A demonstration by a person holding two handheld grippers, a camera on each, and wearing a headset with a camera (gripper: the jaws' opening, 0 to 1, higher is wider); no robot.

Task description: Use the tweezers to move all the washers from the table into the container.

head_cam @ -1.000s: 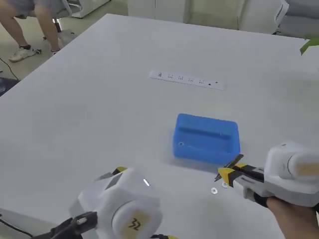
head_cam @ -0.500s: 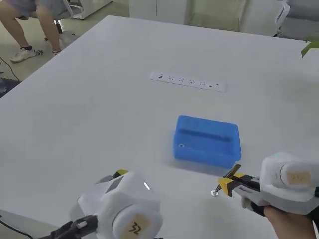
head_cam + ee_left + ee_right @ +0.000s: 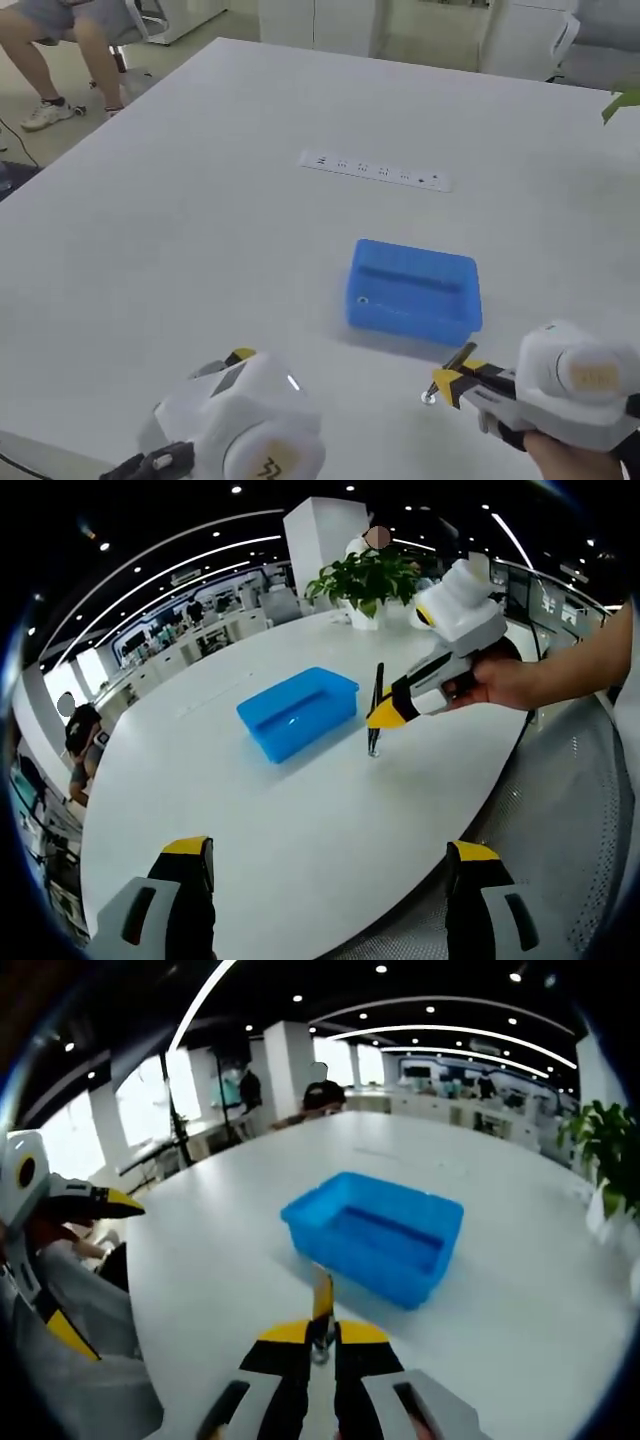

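Note:
A blue container (image 3: 415, 288) sits open on the white table (image 3: 200, 220); it also lies ahead in the right gripper view (image 3: 375, 1225) and the left gripper view (image 3: 298, 710). My right gripper (image 3: 450, 385) is shut on thin tweezers (image 3: 322, 1305) just in front of the container. The tweezers (image 3: 376, 705) point down, and their tip touches a small washer (image 3: 428, 398) on the table. Whether the washer is pinched I cannot tell. My left gripper (image 3: 328, 850) hangs open and holds nothing, at the near left (image 3: 225, 365).
A white power strip (image 3: 375, 170) lies beyond the container. A seated person (image 3: 60, 45) is past the table's far left corner. A potted plant (image 3: 368, 580) stands at the table's right end. The near table edge runs under the left gripper.
The right gripper has come down and toward me, bringing the tweezers' tip onto the washer. A second washer beside it is now hidden behind the gripper. The left gripper has barely moved.

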